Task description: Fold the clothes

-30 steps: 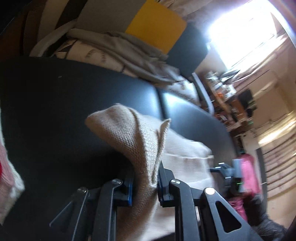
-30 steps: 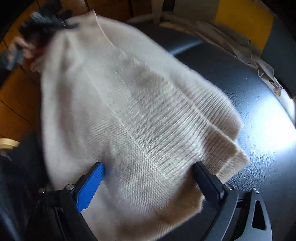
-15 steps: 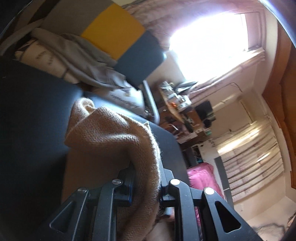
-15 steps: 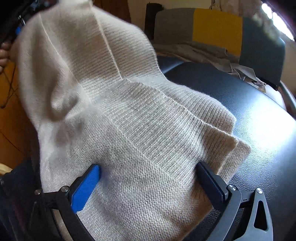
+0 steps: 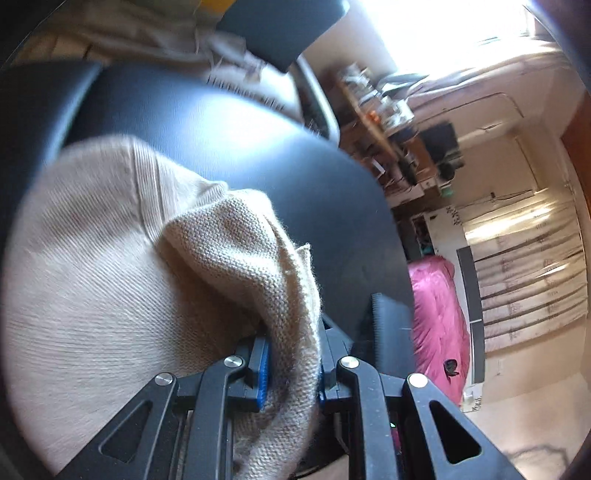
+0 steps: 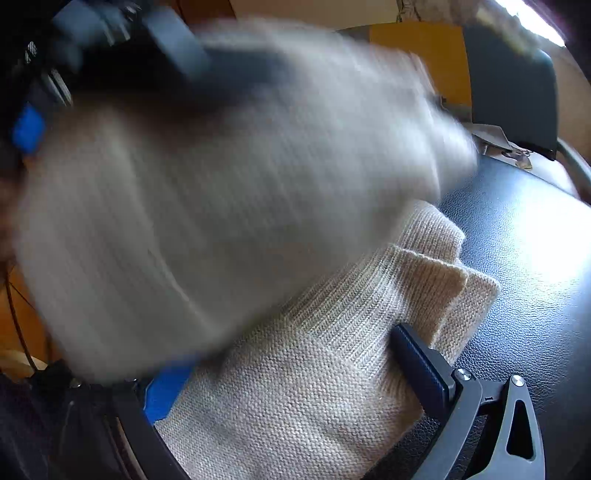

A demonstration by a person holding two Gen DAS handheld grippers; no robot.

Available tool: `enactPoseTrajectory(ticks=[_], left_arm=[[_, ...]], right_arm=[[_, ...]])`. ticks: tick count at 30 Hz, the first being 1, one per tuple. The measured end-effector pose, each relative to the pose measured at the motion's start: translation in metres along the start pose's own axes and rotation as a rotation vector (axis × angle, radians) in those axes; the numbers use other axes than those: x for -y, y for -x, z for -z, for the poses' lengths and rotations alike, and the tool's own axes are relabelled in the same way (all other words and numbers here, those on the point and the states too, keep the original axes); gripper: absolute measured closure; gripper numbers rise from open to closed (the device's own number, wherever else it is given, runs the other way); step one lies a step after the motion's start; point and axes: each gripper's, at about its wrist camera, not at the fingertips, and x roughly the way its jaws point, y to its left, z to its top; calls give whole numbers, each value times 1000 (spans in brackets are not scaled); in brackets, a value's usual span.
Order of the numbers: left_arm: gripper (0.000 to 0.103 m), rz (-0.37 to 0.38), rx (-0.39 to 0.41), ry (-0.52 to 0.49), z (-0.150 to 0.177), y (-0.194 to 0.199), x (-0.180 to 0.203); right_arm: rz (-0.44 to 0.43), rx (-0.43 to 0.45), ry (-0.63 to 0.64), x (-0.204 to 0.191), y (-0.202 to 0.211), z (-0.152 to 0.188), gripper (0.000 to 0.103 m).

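Note:
A cream knit sweater point(image 5: 110, 280) lies on a black padded surface point(image 5: 258, 158). My left gripper point(image 5: 291, 362) is shut on a bunched fold of the sweater. In the right wrist view the sweater point(image 6: 314, 387) lies between the wide-open jaws of my right gripper point(image 6: 291, 373), with its ribbed hem point(image 6: 436, 273) on the black surface point(image 6: 535, 295). A blurred upper flap of the sweater point(image 6: 221, 184) hangs over the lower layer, held by the left gripper point(image 6: 29, 125) at the top left.
A chair back with yellow and dark panels point(image 6: 480, 74) stands behind the surface, with pale cloths point(image 5: 229, 74) piled in front of it. A pink bundle point(image 5: 439, 317), cluttered shelves point(image 5: 388, 110) and a bright window point(image 5: 443, 33) are to the right.
My left gripper has carried its fold of the sweater over towards the right gripper, so a flap now sweeps across the lower layer. The right gripper has stayed open over the hem.

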Motion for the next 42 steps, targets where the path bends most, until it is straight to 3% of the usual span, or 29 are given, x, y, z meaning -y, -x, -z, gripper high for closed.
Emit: enactPoseTrajectory(ticks=[7, 13, 16, 20, 23, 26, 29, 31, 34, 36, 37, 38, 39, 40, 42], left_arm=[[82, -15, -36, 41, 8, -16, -1], [77, 52, -82, 40, 22, -16, 19], [77, 169, -92, 17, 28, -2, 35], [76, 241, 9, -65, 31, 48, 48], [75, 179, 139, -89, 33, 88, 30], [75, 44, 254, -59, 40, 123, -13], [75, -25, 303, 11, 53, 137, -54], [75, -56, 315, 3, 63, 137, -72], [75, -58, 300, -47, 70, 124, -76], [75, -68, 286, -87, 77, 119, -73], [75, -73, 278, -99, 77, 113, -70], [75, -75, 270, -107, 77, 109, -71], [75, -72, 267, -113, 78, 107, -73], [75, -64, 268, -117, 79, 107, -76], [75, -48, 270, -124, 80, 107, -81]], right_arm=[[89, -29, 57, -5, 39, 19, 0], [147, 23, -141, 25, 93, 66, 0], [169, 52, -247, 34, 104, 81, 0], [164, 93, -349, 29, 119, 96, 0], [158, 114, -362, 6, 134, 97, 0], [112, 161, -321, -24, 152, 73, 0], [59, 197, -194, -65, 153, 32, 0], [17, 198, -77, -90, 143, -6, 0], [12, 105, -3, -110, 111, -42, 0], [10, 42, 45, -123, 90, -66, 8], [27, -6, 31, -119, 76, -73, 32], [45, -54, 17, -115, 62, -80, 68], [62, -101, 4, -111, 49, -86, 82], [73, -137, -5, -109, 42, -87, 89], [94, -192, -21, -106, 34, -86, 89]])
